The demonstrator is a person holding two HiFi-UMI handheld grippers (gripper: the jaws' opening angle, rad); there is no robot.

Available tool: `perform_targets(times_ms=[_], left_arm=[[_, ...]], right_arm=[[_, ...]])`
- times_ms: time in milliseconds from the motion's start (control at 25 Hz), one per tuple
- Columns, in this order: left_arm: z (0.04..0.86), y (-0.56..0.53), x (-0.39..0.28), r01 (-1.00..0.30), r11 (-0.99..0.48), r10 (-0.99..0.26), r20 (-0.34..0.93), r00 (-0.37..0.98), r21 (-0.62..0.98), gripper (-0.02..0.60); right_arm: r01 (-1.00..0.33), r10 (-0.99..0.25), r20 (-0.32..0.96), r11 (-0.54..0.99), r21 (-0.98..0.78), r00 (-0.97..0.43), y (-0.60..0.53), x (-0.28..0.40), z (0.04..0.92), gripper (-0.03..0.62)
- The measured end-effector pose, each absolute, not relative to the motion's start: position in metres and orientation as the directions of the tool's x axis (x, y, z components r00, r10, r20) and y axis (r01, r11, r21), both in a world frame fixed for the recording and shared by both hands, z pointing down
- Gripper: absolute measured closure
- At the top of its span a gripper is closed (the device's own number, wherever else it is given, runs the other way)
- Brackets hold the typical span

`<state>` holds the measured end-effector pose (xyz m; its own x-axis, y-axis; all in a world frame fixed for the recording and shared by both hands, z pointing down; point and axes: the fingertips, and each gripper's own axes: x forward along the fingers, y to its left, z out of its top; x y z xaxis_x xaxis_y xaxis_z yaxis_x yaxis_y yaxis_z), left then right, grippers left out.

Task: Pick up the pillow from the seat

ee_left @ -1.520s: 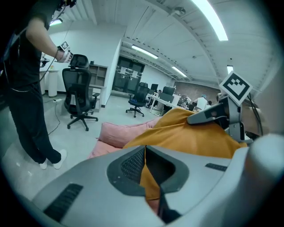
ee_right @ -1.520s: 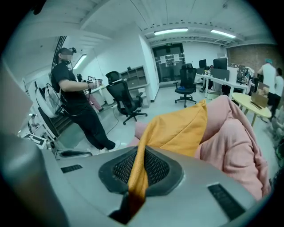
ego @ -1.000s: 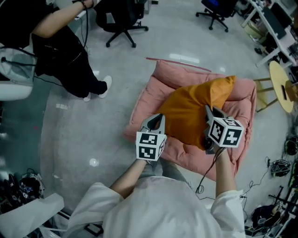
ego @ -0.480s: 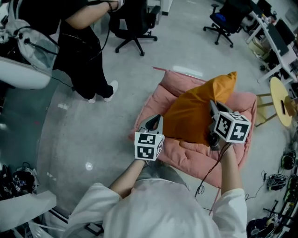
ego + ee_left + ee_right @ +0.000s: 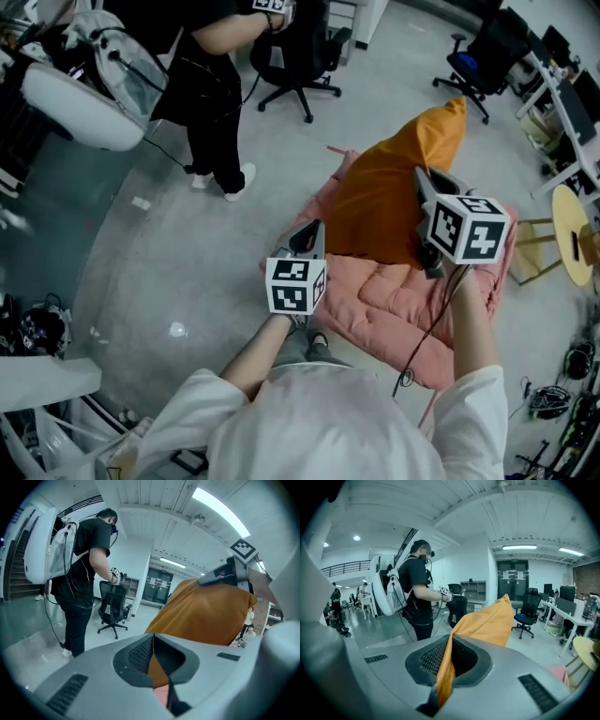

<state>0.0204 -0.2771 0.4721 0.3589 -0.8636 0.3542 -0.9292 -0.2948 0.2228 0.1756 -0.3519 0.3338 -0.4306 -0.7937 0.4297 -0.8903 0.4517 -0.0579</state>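
Observation:
An orange pillow [image 5: 389, 192] hangs lifted above the pink quilted seat cushion [image 5: 398, 305], its top corner pointing up and away. My right gripper [image 5: 427, 187] is shut on the pillow's right edge. The right gripper view shows a fold of orange cloth [image 5: 443, 677] pinched between the jaws of that gripper [image 5: 451, 639]. My left gripper [image 5: 309, 236] hovers by the pillow's lower left edge, over the cushion's left side. In the left gripper view its jaws [image 5: 153, 637] meet with nothing between them, and the pillow [image 5: 206, 616] fills the space behind.
A person in black [image 5: 220, 84] with a white backpack stands at the far left. Office chairs [image 5: 300, 52] [image 5: 487, 61] stand behind the cushion. A round wooden stool [image 5: 572, 220] is at the right, with cables [image 5: 562, 375] on the floor below it.
The right gripper has risen with the pillow, which has come off the pink cushion and now hangs upright. The left gripper has stayed low beside it.

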Motion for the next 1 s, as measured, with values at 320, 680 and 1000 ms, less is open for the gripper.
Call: perform_targets(times_ms=[320, 680, 1000], left_arm=[[0.433, -0.225, -0.011, -0.965, -0.175, -0.929, 0.291, 0.228, 0.197, 0.572], [0.415, -0.152, -0.105, -0.987, 0.025, -0.968, 0.250, 0.015, 0.156, 0.572], [0.424, -0.083, -0.187, -0.977, 0.143, -0.960, 0.262, -0.099, 0.155, 0.572]], right_arm=[[-0.800, -0.767, 0.283, 0.599, -0.008, -0.577, -0.321, 0.122, 0.263, 0.563], [-0.680, -0.650, 0.215, 0.724, -0.119, -0.729, -0.280, 0.031, 0.263, 0.563], [-0.572, -0.518, 0.276, 0.803, -0.169, -0.809, -0.219, -0.077, 0.300, 0.563]])
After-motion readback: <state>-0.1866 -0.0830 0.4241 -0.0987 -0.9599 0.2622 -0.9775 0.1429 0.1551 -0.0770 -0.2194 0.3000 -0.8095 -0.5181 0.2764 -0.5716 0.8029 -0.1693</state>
